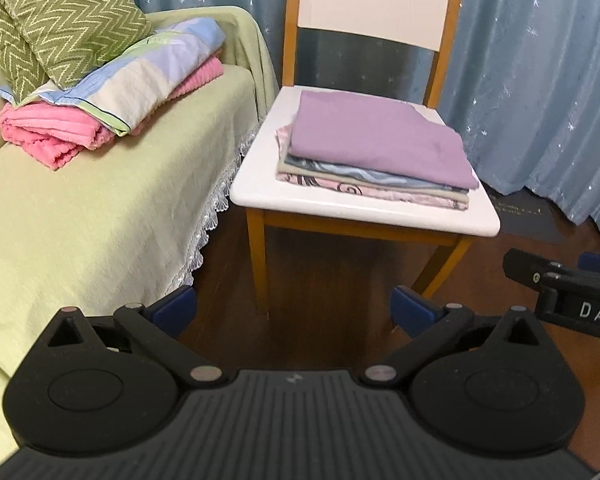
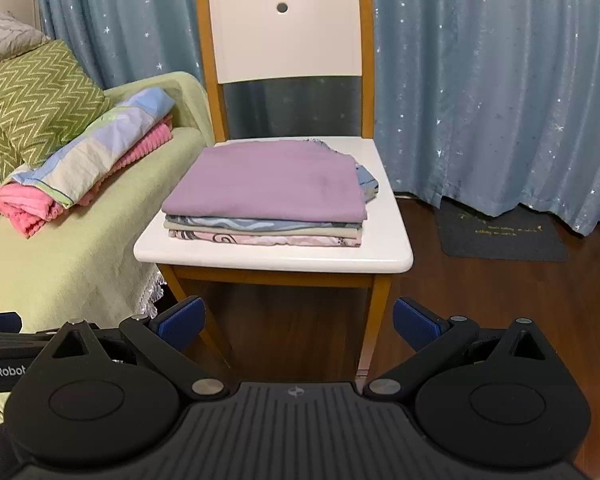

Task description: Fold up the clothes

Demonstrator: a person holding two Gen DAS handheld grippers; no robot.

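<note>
Nearest in both wrist views are the claws themselves. The left gripper [image 1: 294, 310] has its blue pads spread wide with nothing between them, and the right gripper [image 2: 299, 322] stands the same way — jaws apart, empty. Both hang over the dark wooden floor [image 2: 500, 300], short of the chair, side by side; each shows at the edge of the other's view.

Straight ahead and a little above pad level is the white chair seat [image 2: 276, 258]. On it lies the stack of folded clothes [image 2: 266, 216]: a purple piece [image 2: 272, 178] on top, then a blue patterned layer, a beige one and a pink printed one at the bottom, edges roughly squared, with a blue corner poking out at the far right. The stack's long axis runs across the seat, left to right, its folded front edge facing the claws. From the right gripper it sits near dead centre; from the left it lies ahead and to the right — so the right one is better lined up with it.

The clothes already lie folded, which fits a finished pile as well as one awaiting another garment; no loose garment shows.

Farther left, a sofa [image 1: 80, 208] carries a folded pink towel [image 1: 48, 132] under a pastel sheet and a green zigzag cushion.
</note>
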